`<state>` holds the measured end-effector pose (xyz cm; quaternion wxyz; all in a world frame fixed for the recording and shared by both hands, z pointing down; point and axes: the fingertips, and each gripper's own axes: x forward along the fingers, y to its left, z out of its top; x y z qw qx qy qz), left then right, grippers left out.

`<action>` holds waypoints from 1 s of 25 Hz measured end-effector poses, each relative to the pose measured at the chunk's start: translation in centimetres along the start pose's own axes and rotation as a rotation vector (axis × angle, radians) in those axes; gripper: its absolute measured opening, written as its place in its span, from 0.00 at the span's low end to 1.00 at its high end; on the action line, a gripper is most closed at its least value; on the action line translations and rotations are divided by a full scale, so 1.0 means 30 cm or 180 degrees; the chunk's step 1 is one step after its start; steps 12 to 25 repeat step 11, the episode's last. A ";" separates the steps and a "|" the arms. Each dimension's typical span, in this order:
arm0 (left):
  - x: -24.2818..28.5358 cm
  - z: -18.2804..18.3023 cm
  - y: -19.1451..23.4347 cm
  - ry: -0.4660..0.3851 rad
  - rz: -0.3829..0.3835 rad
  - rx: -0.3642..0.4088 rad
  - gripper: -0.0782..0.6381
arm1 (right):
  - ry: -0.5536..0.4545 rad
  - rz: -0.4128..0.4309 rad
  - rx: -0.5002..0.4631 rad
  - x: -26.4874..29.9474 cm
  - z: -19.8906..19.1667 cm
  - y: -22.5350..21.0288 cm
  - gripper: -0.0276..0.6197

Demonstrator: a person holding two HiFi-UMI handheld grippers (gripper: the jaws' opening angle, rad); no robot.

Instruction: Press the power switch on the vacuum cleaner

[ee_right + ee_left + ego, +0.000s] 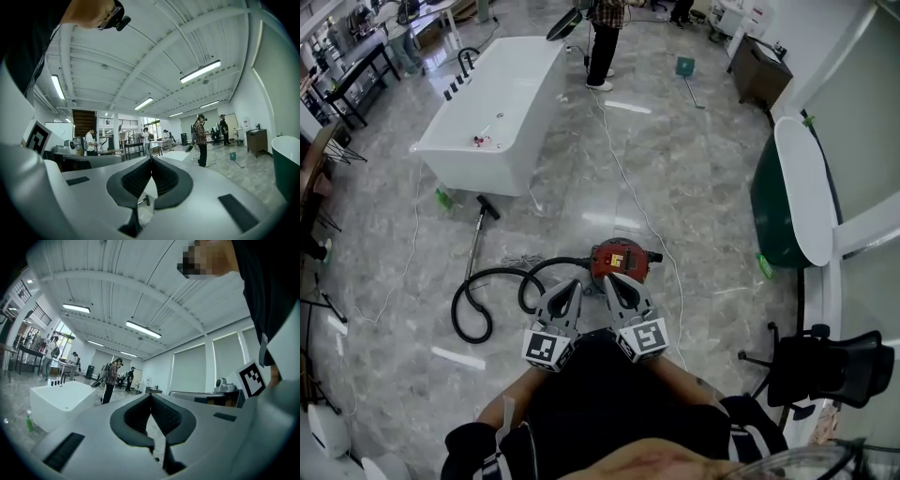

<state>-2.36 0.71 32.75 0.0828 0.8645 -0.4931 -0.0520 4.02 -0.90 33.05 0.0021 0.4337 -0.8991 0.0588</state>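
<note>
Hovering just in front of the person's black top (600,394), the left gripper (574,284) and the right gripper (610,279) sit side by side, each carrying a cube of black-and-white square markers with no readable letters. In the left gripper view the dark ribbed pads (165,416) meet at their tips with nothing between them. The right gripper view shows the same: its pads (164,177) are closed together and empty. From the head view, both sets of tips point at the red vacuum cleaner (619,260), which stands on the grey marble floor (694,178) just beyond them. Whether either tip touches it cannot be told. A pale yellow label lies on the vacuum's top, its print too small to read, and the power switch cannot be picked out. A black hose (483,295) loops away from the vacuum to the left, joining a slim wand (475,239) that lies on the floor. A white cable (628,178) trails away from the vacuum across the floor. To the right stand a black office chair (820,366) and a dark green tub (773,211) with a white rim. Farther off, a white bathtub (492,103) stands at left, and beyond it is a standing person (602,42) in a plaid shirt.
</note>
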 end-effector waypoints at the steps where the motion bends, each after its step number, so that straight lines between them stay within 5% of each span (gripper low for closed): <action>1: -0.007 0.007 0.010 -0.0007 0.0011 -0.0004 0.13 | -0.0009 0.0001 -0.0016 0.005 0.000 0.012 0.07; 25: -0.084 0.022 0.066 -0.0088 -0.0045 -0.0155 0.13 | -0.0105 -0.0056 -0.0079 0.022 0.005 0.096 0.07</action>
